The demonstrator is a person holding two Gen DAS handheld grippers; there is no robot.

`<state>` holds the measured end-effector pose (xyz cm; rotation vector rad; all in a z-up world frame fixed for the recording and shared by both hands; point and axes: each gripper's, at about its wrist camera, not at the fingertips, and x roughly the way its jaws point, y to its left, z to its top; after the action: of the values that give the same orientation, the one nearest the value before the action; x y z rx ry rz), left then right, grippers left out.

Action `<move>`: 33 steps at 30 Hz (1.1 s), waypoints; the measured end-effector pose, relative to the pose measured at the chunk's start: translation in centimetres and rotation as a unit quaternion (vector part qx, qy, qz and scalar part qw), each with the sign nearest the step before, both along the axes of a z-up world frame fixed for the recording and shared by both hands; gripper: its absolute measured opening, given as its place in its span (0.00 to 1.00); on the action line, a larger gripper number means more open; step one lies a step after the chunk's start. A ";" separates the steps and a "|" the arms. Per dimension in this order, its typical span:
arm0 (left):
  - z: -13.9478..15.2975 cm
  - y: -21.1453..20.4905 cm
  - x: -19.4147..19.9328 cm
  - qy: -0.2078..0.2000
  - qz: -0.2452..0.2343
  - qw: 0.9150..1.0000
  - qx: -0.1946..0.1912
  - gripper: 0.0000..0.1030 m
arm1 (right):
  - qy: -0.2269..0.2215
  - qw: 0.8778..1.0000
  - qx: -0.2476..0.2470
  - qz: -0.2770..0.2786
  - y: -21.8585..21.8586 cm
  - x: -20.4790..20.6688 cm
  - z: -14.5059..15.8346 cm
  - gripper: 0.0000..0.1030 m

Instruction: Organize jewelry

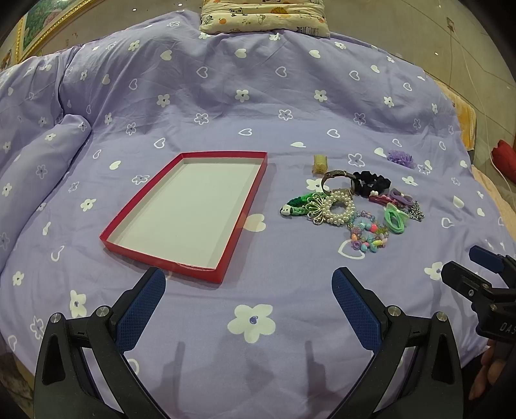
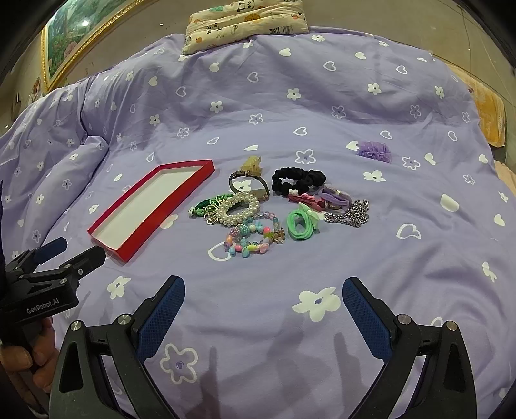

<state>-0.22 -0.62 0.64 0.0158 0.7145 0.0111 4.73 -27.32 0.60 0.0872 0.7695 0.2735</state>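
**Bed with tray and loose jewelry: contents as laid out**

Bed: covered by a lilac quilt printed with white flowers and hearts; it carries everything listed. A cartoon-print pillow lies at the far end.

Tray: shallow, red-rimmed, white inside, nothing in it. It sits left of centre on the quilt, well apart from the jewelry heap to its right.

Left tongs: near edge, over the quilt just short of the tray's near corner; blue pads spread wide, holding nothing.

Right tongs: near edge, in front of the heap; pads likewise wide apart and empty.

Jewelry heap, right of the tray, pieces touching or overlapping:
- Black scrunchie, far side.
- Pearl bracelet, near-left, with a gold-wire butterfly clip against its left side.
- Green braided band, leftmost, partly under the butterfly clip.
- Brown bangle, standing on edge, far of the pearls.
- Coloured bead bracelet, nearest piece.
- Green hair tie, right of the beads.
- Silver chain, rightmost of the heap.
- Purple hair ties, just far of the chain.
- Pink clip, between scrunchie and green tie.

Outliers: a small yellow piece just far of the bangle; a purple fabric flower alone, far right.
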 end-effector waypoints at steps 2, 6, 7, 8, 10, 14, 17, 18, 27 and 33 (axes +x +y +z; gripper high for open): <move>0.0 0.0 0.0 0.000 0.000 1.000 0.001 1.00 | 0.000 1.000 0.000 0.000 0.0 0.0 0.0 0.97; 0.0 0.0 0.0 0.000 0.000 1.000 0.000 1.00 | 0.000 1.000 0.000 0.000 0.1 0.0 0.0 0.97; 0.0 0.0 0.0 0.001 0.000 1.000 0.000 1.00 | 0.000 1.000 0.001 0.000 0.0 0.0 0.0 0.97; 0.0 0.0 0.0 0.000 0.000 1.000 0.000 1.00 | 0.000 1.000 0.000 0.000 0.0 0.0 0.0 0.97; 0.0 0.0 0.0 0.001 0.000 1.000 0.000 1.00 | -0.001 1.000 0.001 0.000 0.1 0.0 0.0 0.97; 0.1 0.0 0.0 0.001 -0.003 1.000 0.000 1.00 | -0.002 1.000 0.003 0.000 0.0 -0.1 0.1 0.97; 0.1 -0.2 0.2 0.002 -0.007 1.000 -0.001 1.00 | -0.002 1.000 0.007 0.000 -0.3 0.0 0.2 0.96; 0.1 -0.3 0.2 0.002 -0.009 1.000 -0.002 1.00 | -0.002 1.000 0.007 0.000 -0.3 0.1 0.2 0.96; 0.1 -1.0 1.0 0.007 -0.030 0.999 -0.006 1.00 | 0.002 1.000 0.011 -0.001 -0.5 0.3 0.1 0.96; 0.2 -1.4 2.3 0.012 -0.042 0.999 -0.007 1.00 | 0.011 1.000 0.022 -0.005 -1.2 1.1 0.0 0.95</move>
<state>2.06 -2.00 0.80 0.0338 0.7383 -0.0750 5.87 -28.56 0.55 0.1353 0.7842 0.2799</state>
